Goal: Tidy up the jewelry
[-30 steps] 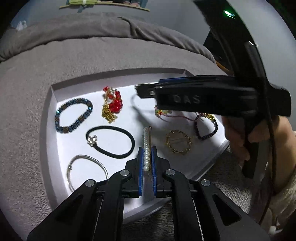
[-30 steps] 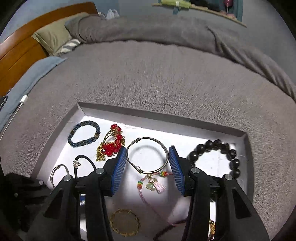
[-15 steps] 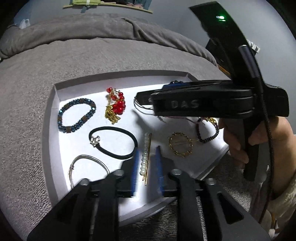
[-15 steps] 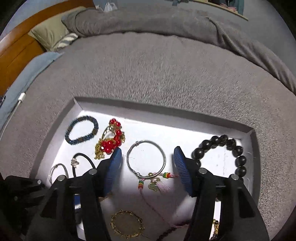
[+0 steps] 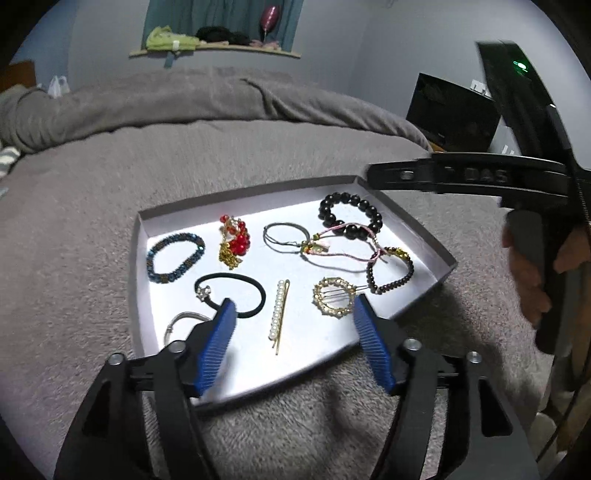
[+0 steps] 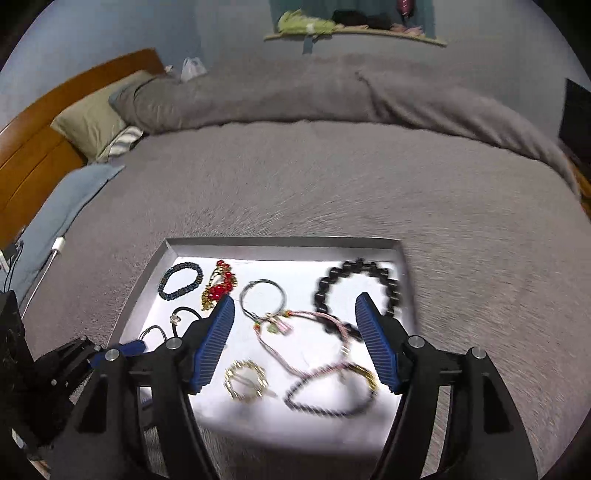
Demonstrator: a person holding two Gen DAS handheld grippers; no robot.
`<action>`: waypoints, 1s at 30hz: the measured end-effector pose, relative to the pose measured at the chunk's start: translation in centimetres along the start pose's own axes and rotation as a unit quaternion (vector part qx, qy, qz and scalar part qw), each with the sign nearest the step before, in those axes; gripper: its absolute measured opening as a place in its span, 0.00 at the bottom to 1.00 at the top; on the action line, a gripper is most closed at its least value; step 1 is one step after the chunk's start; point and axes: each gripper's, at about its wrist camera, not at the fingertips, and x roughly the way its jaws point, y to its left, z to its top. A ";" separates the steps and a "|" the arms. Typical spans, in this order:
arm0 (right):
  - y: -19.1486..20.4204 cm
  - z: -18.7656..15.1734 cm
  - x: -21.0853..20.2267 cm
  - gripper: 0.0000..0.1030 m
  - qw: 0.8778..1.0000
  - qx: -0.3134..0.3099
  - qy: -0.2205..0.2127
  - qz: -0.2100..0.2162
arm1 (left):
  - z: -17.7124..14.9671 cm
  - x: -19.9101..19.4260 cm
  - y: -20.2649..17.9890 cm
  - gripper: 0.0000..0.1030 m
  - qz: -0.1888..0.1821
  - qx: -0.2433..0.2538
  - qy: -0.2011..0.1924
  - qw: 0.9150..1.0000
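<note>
Jaws of left gripper point(image 5: 293, 325) and right gripper point(image 6: 295, 325) spread wider, both empty.

A bedroom with pale blue-grey walls point(image 6: 110, 29). A bed fills the view ahead of the fingers, covered in a grey blanket point(image 6: 314, 177), bunched into a ridge at its far side. To the left stand a wooden headboard point(image 6: 33, 147) and an olive pillow point(image 6: 88, 122). A shelf point(image 5: 214, 51) hangs on the far wall. To the right, a dark box point(image 5: 454, 114), perhaps a screen.
</note>
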 end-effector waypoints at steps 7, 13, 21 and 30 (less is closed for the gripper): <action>-1.1 -1.6 -5.3 0.74 0.999 0.007 -0.031 -0.026 | -0.3 -3.2 -1.0 0.81 0.009 -0.012 -0.030 0.999; -1.1 -3.8 -8.3 0.75 0.998 0.018 -0.059 -0.017 | -1.1 -4.9 -2.3 0.87 0.026 -0.002 -0.037 0.999; -1.1 -7.9 -9.7 0.86 0.995 0.043 -0.094 0.003 | -2.5 -6.5 -3.5 0.90 0.078 0.011 -0.045 0.996; -0.5 -10.8 -9.2 0.95 0.993 0.027 -0.111 0.016 | -4.3 -9.1 -3.5 0.93 0.118 -0.019 -0.057 0.991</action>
